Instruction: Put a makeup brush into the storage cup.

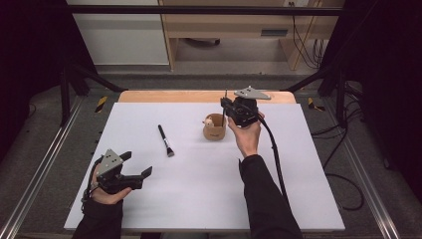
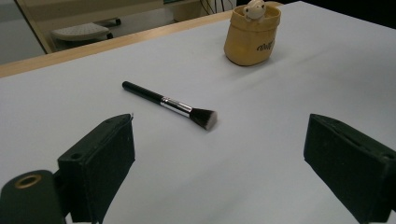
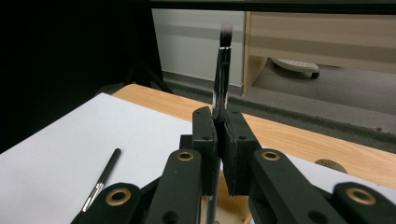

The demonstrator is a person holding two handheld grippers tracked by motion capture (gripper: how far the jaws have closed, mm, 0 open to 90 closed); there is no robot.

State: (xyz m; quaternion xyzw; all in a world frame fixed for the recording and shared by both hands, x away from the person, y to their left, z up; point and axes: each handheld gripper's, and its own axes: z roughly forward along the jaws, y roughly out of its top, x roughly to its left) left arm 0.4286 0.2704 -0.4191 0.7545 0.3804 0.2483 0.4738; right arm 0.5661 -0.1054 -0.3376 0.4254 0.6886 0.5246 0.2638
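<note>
Brush number one, a thin one [image 3: 223, 70], stands upright between the pressed-together jaws of the right gripper [image 3: 219, 128], its dark, pale-tipped bristles at the top centre of the right gripper view and its silver collar just below them. In the high view this gripper [image 1: 228, 105] sits right of centre in the upper half of the frame, held by the person's right hand [image 1: 247, 135], with the thin brush showing as a short dark stick rising from its left end. Just left of it and slightly lower stands a small tan cup [image 1: 214, 128] with a little pale figure at its rim; whether the brush's lower end touches the cup cannot be told.

A second, thicker brush [image 1: 165, 141] lies flat on the white table sheet [image 1: 199, 189], left of the cup and well apart from it, black handle pointing toward the top of the frame and bristles toward the bottom. In the left gripper view it [image 2: 173, 105] lies at centre, with the cup [image 2: 251, 35] at upper right.

At the lower left of the high view, the left gripper [image 1: 134, 167] rests in the person's left hand [image 1: 107, 191] near the sheet's edge. Its jaws stand wide apart with nothing between them, the thicker brush lying beyond them on the sheet.
</note>
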